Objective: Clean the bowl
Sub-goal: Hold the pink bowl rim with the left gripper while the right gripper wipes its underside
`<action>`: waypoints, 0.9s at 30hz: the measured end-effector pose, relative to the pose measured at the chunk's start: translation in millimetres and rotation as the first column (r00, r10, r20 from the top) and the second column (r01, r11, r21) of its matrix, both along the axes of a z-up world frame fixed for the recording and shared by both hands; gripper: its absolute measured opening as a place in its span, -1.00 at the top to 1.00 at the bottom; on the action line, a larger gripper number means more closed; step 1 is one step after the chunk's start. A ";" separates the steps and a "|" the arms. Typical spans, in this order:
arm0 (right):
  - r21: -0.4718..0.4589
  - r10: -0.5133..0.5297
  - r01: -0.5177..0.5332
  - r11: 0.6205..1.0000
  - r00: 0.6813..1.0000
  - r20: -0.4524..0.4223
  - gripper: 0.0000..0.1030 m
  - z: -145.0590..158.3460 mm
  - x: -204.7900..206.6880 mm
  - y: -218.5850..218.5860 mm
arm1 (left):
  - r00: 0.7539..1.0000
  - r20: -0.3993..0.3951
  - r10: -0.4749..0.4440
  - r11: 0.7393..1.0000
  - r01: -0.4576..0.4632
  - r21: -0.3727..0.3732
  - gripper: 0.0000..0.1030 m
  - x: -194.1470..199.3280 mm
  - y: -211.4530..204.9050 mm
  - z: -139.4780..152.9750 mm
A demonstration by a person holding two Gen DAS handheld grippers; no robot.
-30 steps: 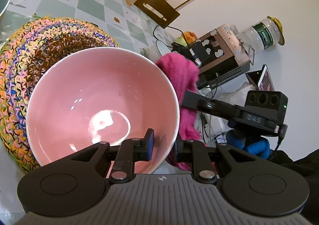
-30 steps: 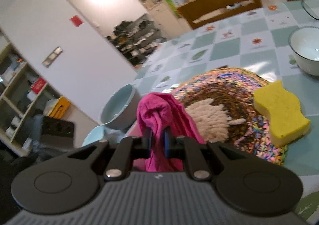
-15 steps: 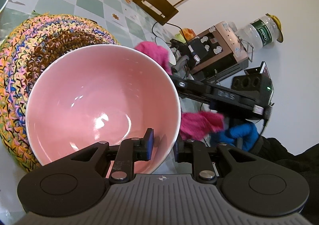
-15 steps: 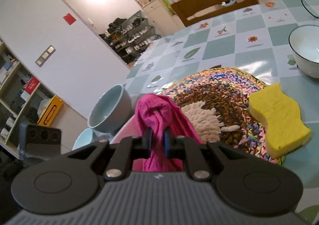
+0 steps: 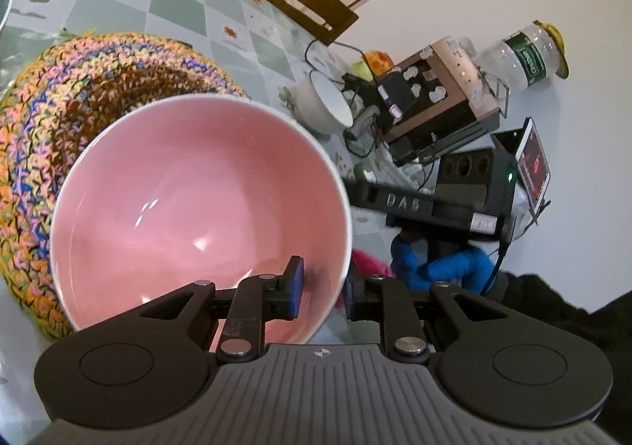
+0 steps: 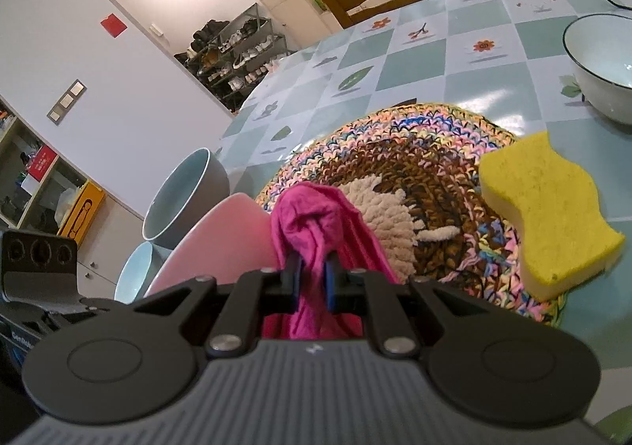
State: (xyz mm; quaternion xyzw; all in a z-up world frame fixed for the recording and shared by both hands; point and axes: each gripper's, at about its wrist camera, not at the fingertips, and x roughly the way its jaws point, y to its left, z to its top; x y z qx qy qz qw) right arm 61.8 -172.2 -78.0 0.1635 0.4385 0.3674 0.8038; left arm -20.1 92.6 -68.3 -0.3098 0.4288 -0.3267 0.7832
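My left gripper (image 5: 323, 281) is shut on the rim of a pink bowl (image 5: 189, 204), one finger inside and one outside, and holds it tilted over a multicoloured crocheted mat (image 5: 59, 101). My right gripper (image 6: 313, 279) is shut on a magenta cloth (image 6: 316, 216), just right of the pink bowl's outer wall (image 6: 225, 239). In the left wrist view the right gripper's body (image 5: 434, 204) is beyond the bowl's right rim and only a bit of the cloth (image 5: 369, 261) shows below it.
A yellow sponge (image 6: 545, 208) lies on the mat's right edge. A white bowl with a dark rim (image 6: 604, 62) stands at the far right, a grey bowl (image 6: 185, 196) and a pale blue one (image 6: 134, 271) at the left. Boxes, cables and a bottle (image 5: 521, 54) crowd the table's end.
My right gripper has moved the cloth down from the bowl's upper right rim to below and outside it. The bowl has tilted slightly more towards me.
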 end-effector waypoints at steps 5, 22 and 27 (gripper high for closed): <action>-0.001 0.020 -0.020 1.000 1.000 0.011 0.76 3.0 -3.0 3.4 | 1.000 -0.001 -0.011 0.998 0.011 0.061 0.55 14.9 -9.2 11.6; 0.002 0.021 -0.021 1.000 0.999 0.029 0.76 6.0 -6.3 2.6 | 0.986 -0.151 0.068 0.986 -0.043 0.162 0.51 51.3 -20.9 22.3; 0.004 0.017 -0.017 1.000 1.000 0.025 0.76 5.1 -6.6 0.7 | 0.995 -0.083 0.051 0.976 -0.032 0.214 0.53 43.9 -28.2 27.0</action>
